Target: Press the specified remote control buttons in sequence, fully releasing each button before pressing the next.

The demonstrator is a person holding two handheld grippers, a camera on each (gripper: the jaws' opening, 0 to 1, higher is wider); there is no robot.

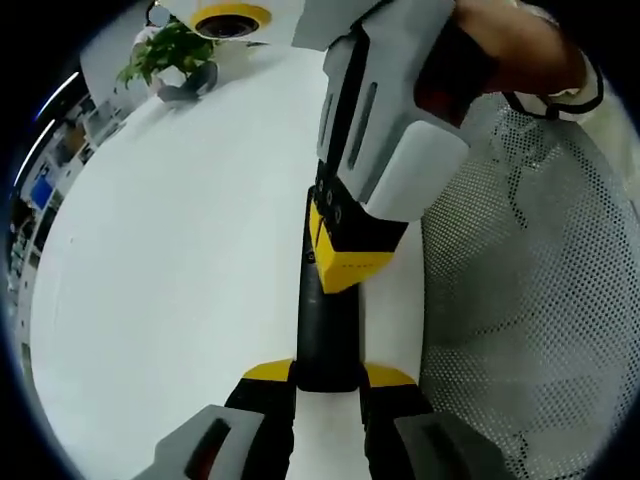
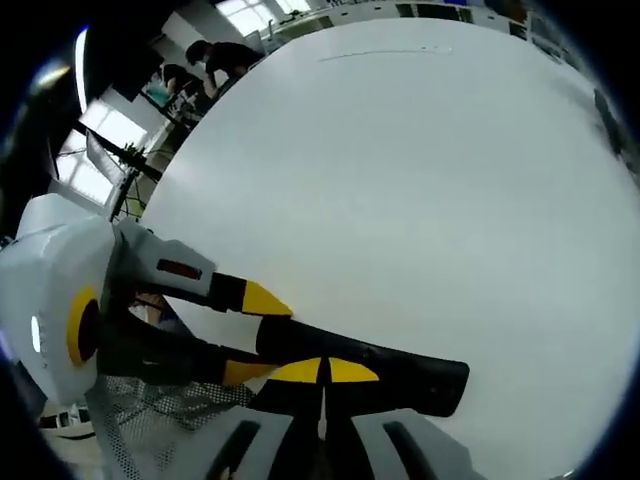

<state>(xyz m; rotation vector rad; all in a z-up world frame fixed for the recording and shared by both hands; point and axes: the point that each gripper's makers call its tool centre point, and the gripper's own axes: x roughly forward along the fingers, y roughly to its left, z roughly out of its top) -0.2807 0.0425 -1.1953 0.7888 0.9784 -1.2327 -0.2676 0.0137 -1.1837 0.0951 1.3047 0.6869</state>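
Note:
A long black remote control (image 1: 325, 330) lies lengthwise over the white table (image 1: 180, 260). My left gripper (image 1: 328, 376) is shut on its near end, one yellow-tipped jaw on each side. In the right gripper view the remote (image 2: 410, 376) runs across the bottom, and the left gripper (image 2: 258, 338) grips it from the left. My right gripper (image 2: 325, 372) has its jaws shut together, the yellow tips resting on the remote's top face. In the left gripper view the right gripper (image 1: 342, 256) comes down from the upper right, held by a hand, with its tip on the remote's middle. The buttons are hidden.
A potted green plant (image 1: 172, 62) and a yellow-ringed round object (image 1: 230, 16) stand at the table's far end. A white mesh chair back (image 1: 540, 300) is close on the right. People (image 2: 215, 55) and a stand (image 2: 120, 150) are beyond the table.

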